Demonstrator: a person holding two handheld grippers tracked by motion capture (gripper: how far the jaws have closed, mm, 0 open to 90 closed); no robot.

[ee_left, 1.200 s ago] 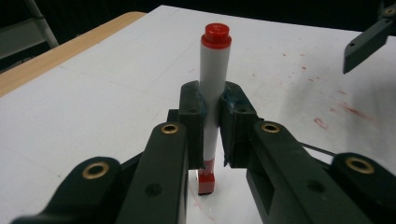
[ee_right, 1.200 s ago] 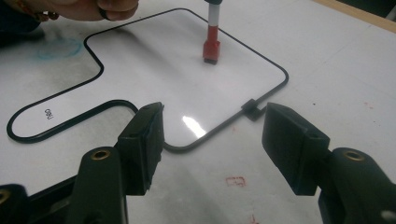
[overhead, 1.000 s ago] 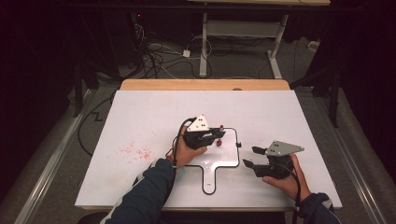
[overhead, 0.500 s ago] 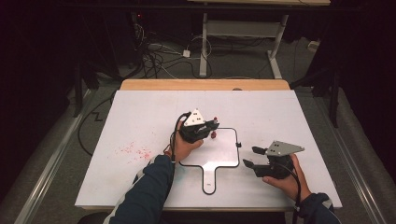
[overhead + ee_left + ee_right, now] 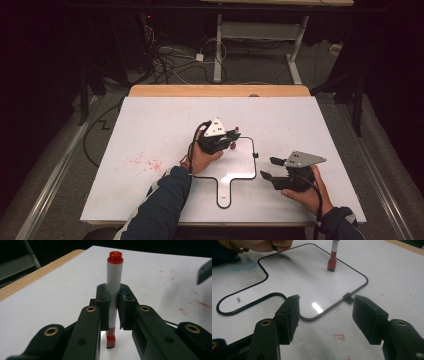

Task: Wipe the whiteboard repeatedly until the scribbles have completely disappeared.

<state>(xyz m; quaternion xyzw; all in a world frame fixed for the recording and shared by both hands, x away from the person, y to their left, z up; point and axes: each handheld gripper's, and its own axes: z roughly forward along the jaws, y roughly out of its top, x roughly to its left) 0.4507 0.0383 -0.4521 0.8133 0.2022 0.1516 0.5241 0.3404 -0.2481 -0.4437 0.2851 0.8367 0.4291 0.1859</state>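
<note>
Two grippers worked over the white table (image 5: 150, 130). The left gripper (image 5: 227, 140), its hand (image 5: 202, 157) curled under it with the forearm reaching in from below, had its jaws clamped on a white marker with red ends (image 5: 113, 287) — held upright, its red lower end (image 5: 332, 264) on the small black-rimmed whiteboard (image 5: 245, 167). The right gripper (image 5: 267, 168) lay level in the right hand (image 5: 307, 192), just beside the board's right edge, jaws wide apart — holding nothing. Red smudges (image 5: 142, 162) marked the table's left part.
</note>
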